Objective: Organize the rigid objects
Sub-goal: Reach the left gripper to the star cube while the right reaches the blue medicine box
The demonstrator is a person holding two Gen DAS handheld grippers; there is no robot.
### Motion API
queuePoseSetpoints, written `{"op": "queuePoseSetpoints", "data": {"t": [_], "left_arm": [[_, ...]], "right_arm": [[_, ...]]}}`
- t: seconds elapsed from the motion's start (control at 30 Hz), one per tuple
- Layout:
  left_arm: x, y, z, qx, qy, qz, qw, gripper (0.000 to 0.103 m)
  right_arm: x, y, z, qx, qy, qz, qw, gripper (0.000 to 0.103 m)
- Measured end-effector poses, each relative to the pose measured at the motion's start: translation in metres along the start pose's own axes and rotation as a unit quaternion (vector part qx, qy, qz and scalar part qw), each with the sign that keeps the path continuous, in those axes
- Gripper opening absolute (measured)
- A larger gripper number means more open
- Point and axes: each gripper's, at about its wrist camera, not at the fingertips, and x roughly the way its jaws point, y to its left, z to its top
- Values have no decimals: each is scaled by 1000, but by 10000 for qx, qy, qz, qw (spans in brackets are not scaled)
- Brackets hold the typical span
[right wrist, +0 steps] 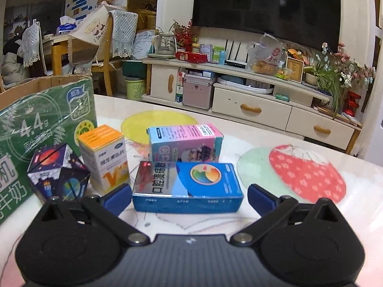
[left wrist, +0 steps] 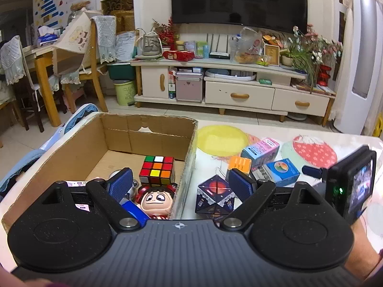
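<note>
We see the blue box (right wrist: 188, 186) flat on the table (right wrist: 263, 215), long axis crosswise, dead ahead of the right gripper (right wrist: 189, 198); its jaws wide open, empty, nearer than the left gripper (left wrist: 180, 184), also wide, empty

A pale worktop (right wrist: 239, 141) printed with pastel circles is carrying an open brown cardboard box (left wrist: 148, 129) – and beside it a dark space-patterned cube (right wrist: 58, 172), an orange-topped white carton (right wrist: 104, 155), a pink-and-blue carton (right wrist: 184, 143) and a flat blue packet (right wrist: 189, 186).
</note>
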Motion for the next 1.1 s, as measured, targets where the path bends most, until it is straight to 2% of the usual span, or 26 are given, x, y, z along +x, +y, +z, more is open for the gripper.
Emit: {"op": "queuePoseSetpoints", "data": {"t": [0.13,0.3,0.37,0.47,0.63,0.8,0.9,1.0,1.1], "left_arm": [[-1,4,-1,50,33,-40,10000,103],[-1,3,-3,119,53,-65,9999,103],[0,3,-3,164,71,-94,9998,103],[1,0,-4,249,82,-119,9996,103],[2,-3,-8,382,120,-145,9991,103],[5,2,-6,420,154,-108,9989,103],[7,5,-6,417,196,-147,9988,103],[9,6,-5,419,241,-196,9986,103],[10,5,-5,435,265,-233,9984,103]], "right_arm": [[-3,-9,0,15,59,-251,9997,102],[-4,-44,-15,69,341,-858,9957,102],[-5,-61,-21,315,407,-967,9940,102],[-16,-76,-21,828,200,-845,9928,102],[-19,-55,-1,1041,-12,-438,9936,102],[6,-31,16,1108,215,-415,9927,102],[19,-20,20,1094,336,-560,9918,102],[32,-19,22,1187,475,-733,9891,102],[37,-23,20,1298,539,-662,9879,102]]}}
